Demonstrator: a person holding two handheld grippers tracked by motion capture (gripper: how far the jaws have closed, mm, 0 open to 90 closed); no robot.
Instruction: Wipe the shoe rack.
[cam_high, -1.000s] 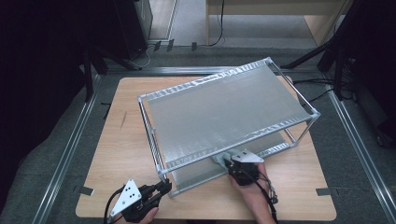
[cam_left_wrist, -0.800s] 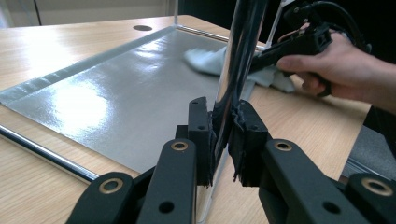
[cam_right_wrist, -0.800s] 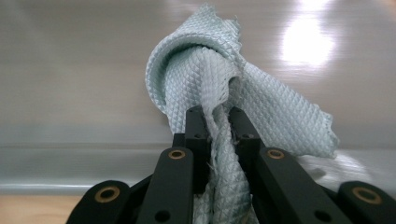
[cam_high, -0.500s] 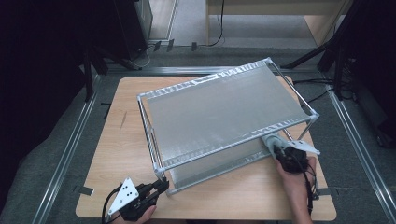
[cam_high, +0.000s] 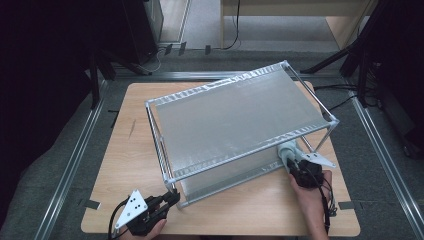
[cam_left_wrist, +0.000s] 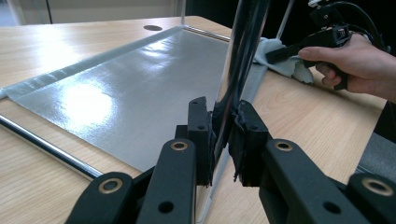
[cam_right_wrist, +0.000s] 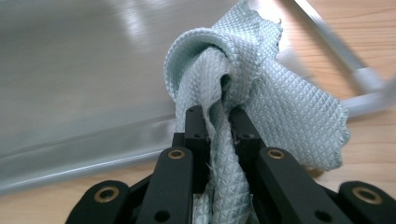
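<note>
A two-tier metal rack (cam_high: 235, 125) stands at an angle on the wooden table (cam_high: 132, 155). My left gripper (cam_high: 172, 199) sits at the rack's front left corner, shut on the chrome corner post (cam_left_wrist: 243, 56), which runs up between its pads (cam_left_wrist: 200, 135). My right gripper (cam_high: 292, 162) is at the right end of the lower shelf, shut on a bunched pale blue-green cloth (cam_right_wrist: 233, 70). The cloth (cam_high: 287, 151) lies against the lower shelf (cam_right_wrist: 84, 60) near the right front post. In the left gripper view, the lower shelf (cam_left_wrist: 130, 93) stretches away toward the cloth (cam_left_wrist: 275, 60) and the other hand.
Metal rails (cam_high: 75, 160) run along the floor on both sides of the table. Dark stands and cables (cam_high: 345, 95) sit behind and to the right. A strip of bare table (cam_high: 250, 210) lies in front of the rack.
My right gripper has slid with the cloth along the lower shelf's front edge, from its middle to its right end. The left gripper has stayed on the post.
</note>
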